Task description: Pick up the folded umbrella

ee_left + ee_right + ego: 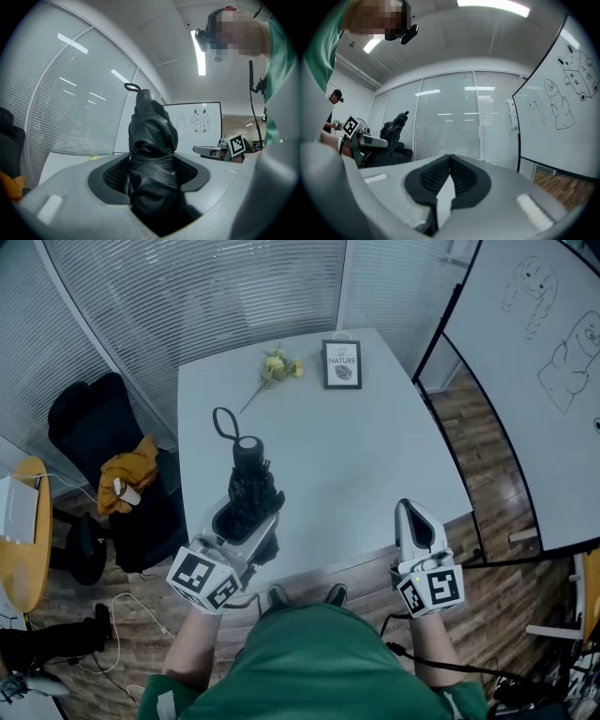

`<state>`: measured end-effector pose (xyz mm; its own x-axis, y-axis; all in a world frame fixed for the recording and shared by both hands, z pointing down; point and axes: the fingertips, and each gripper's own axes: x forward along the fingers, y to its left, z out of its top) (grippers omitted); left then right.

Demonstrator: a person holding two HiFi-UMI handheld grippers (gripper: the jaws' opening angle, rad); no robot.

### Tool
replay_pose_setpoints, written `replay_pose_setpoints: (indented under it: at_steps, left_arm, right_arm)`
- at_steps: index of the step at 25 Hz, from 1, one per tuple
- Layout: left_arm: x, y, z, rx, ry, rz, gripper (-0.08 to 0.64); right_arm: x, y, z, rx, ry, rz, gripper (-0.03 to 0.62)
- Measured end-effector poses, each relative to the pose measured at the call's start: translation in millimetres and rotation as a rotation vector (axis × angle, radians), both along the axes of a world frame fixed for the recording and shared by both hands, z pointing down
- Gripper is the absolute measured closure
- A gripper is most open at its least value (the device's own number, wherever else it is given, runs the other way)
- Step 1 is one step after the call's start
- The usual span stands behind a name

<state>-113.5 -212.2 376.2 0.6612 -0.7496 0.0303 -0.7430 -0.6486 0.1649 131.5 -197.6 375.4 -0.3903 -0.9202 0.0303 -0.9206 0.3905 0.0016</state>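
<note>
The folded black umbrella [249, 484] stands between the jaws of my left gripper [246, 514], above the near left part of the white table [366, 465], with its handle and wrist strap [223, 422] pointing away from me. In the left gripper view the pads press on the umbrella's [152, 154] bunched fabric, so my left gripper [152, 174] is shut on it. My right gripper [407, 508] hovers at the table's front right edge, shut and holding nothing. In the right gripper view my right gripper's [450, 158] tips meet, and the umbrella [395, 127] shows far left.
A small bunch of yellow flowers [279, 367] and a framed picture [341, 364] lie at the table's far end. A whiteboard [534, 381] with drawings stands to the right. Left of the table are a black chair [103, 427] with a yellow cloth [129, 472] and a yellow table [28, 521].
</note>
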Motion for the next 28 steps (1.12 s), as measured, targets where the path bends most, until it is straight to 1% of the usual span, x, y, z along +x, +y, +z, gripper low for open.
replay_pose_setpoints:
  at_steps: [10,28]
  left_arm:
    - [5,0,-2,-0.003,-0.01,0.012,0.282]
    - [12,2,-1,-0.002,-0.015,0.023,0.282]
  right_arm:
    - [4,1,0,-0.002,0.003,0.008,0.589]
    - [4,4,1,-0.007,0.008,-0.009,0.589]
